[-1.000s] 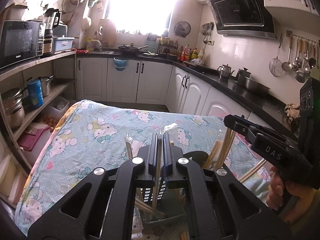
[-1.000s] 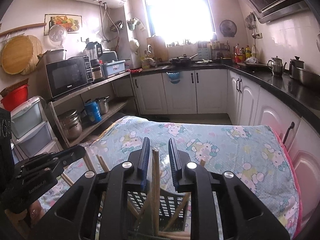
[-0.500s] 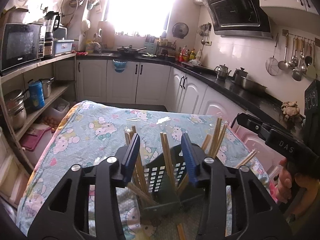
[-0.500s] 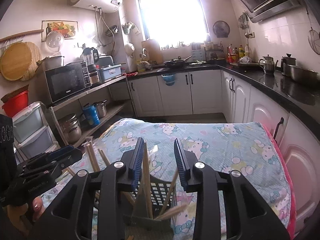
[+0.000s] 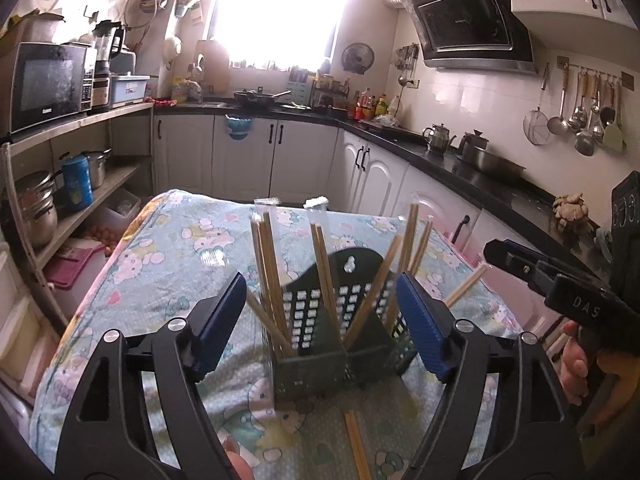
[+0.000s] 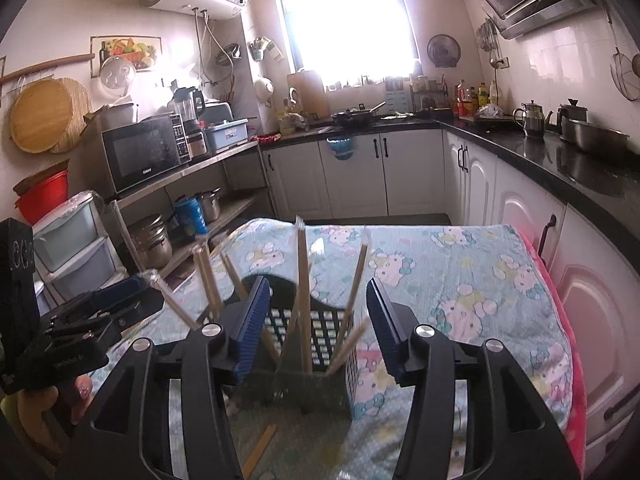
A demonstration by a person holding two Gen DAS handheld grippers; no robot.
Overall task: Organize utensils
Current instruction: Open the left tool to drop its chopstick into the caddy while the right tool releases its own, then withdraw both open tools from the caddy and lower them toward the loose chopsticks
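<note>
Wooden chopsticks [image 5: 272, 276] standing tilted in a dark slotted holder [image 5: 320, 332] on the cartoon-print cloth [image 5: 168, 248] over the counter. Left gripper [image 5: 320, 316] and right gripper [image 6: 314, 320] just before holder: jaws apart, lately widening, clamped on nothing. One pair of chopsticks [image 5: 356, 444] flat on the cloth.

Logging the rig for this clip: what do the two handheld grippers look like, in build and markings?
Both are matte black plastic frames with triangular cut-outs and round silver screw heads. The left gripper and the right gripper each end in two flat fingers with ribbed blue pads. Seen from the left wrist view, the right gripper's black body carries the pale letters "DAS". No cables or sleeves show.
</note>
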